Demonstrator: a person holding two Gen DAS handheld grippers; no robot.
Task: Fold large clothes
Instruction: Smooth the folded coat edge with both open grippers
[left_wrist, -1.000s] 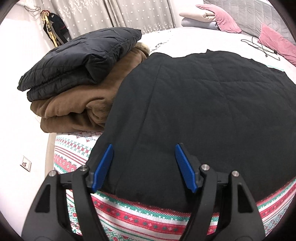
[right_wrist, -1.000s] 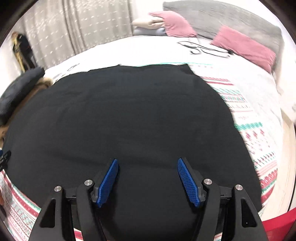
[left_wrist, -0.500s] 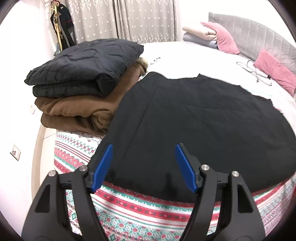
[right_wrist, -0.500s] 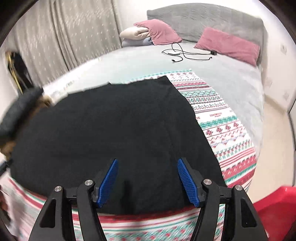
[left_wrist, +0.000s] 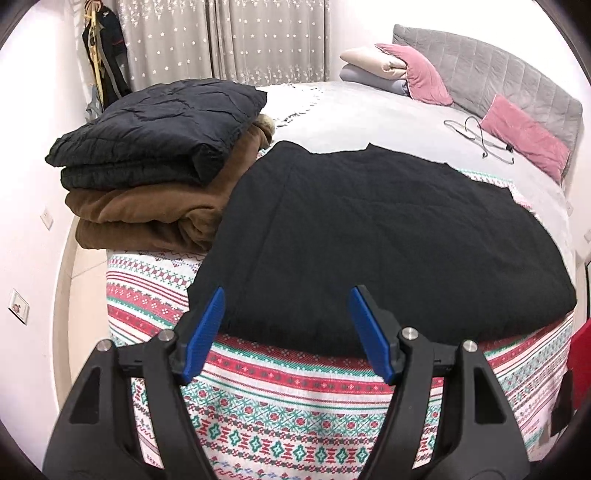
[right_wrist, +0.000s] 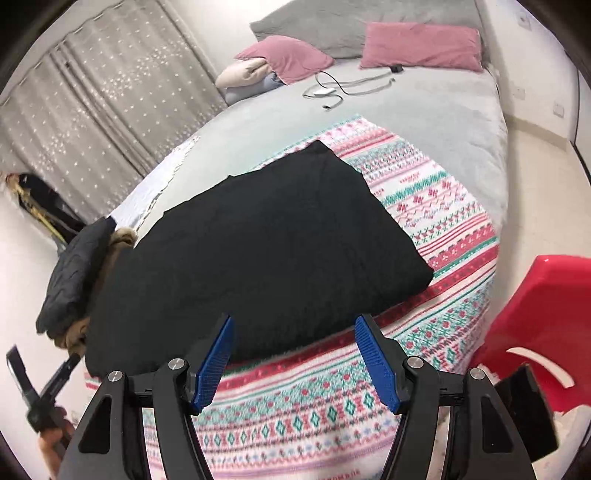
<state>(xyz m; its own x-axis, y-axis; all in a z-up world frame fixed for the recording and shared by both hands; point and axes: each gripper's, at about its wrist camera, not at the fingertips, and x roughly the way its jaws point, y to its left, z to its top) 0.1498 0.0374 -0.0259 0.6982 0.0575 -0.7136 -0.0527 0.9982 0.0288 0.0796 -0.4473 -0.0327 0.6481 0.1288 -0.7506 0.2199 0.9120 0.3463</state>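
A large black garment (left_wrist: 388, 236) lies folded flat on the patterned blanket at the near end of the bed; it also shows in the right wrist view (right_wrist: 258, 251). My left gripper (left_wrist: 288, 332) is open and empty, held back from the garment's near edge above the blanket's hanging side. My right gripper (right_wrist: 295, 358) is open and empty, also off the garment, near its front edge. The left gripper's tip (right_wrist: 22, 373) shows at the far left of the right wrist view.
A folded black quilted jacket (left_wrist: 162, 129) lies on a folded brown coat (left_wrist: 155, 210) at the bed's left corner. The red-green patterned blanket (left_wrist: 295, 406) hangs over the bed's end. Pink pillows (left_wrist: 521, 136), a cable (right_wrist: 340, 88) and a red chair (right_wrist: 546, 314) are nearby.
Both grippers have pulled back and up from the black garment, so more of the bed and blanket shows. The garment lies still. Both stay open.
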